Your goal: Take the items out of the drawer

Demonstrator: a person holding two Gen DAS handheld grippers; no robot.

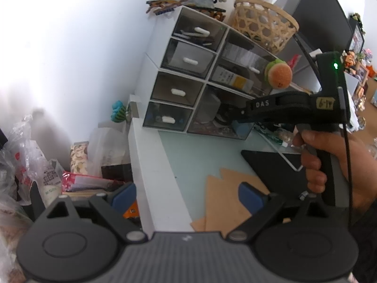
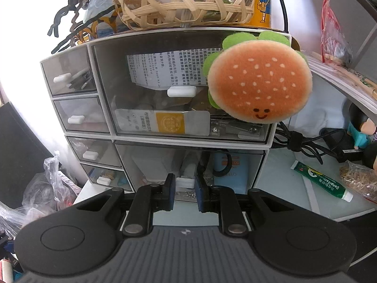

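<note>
Tongs on the right (image 2: 185,192) have closed onto the white handle (image 2: 185,183) of the big lower drawer (image 2: 188,167), which sits shut in the organiser (image 2: 268,141) at the back of the bench (image 1: 188,155). Left tongs (image 1: 187,194) hang wide open and empty over the bench edge. Trouble I'd expect: the handle is small and smooth, so the pads may slip off on the pull. The light organiser could also slide forward with the drawer, shaking the basket (image 2: 183,0) and burger toy (image 2: 259,85) loose.
</note>
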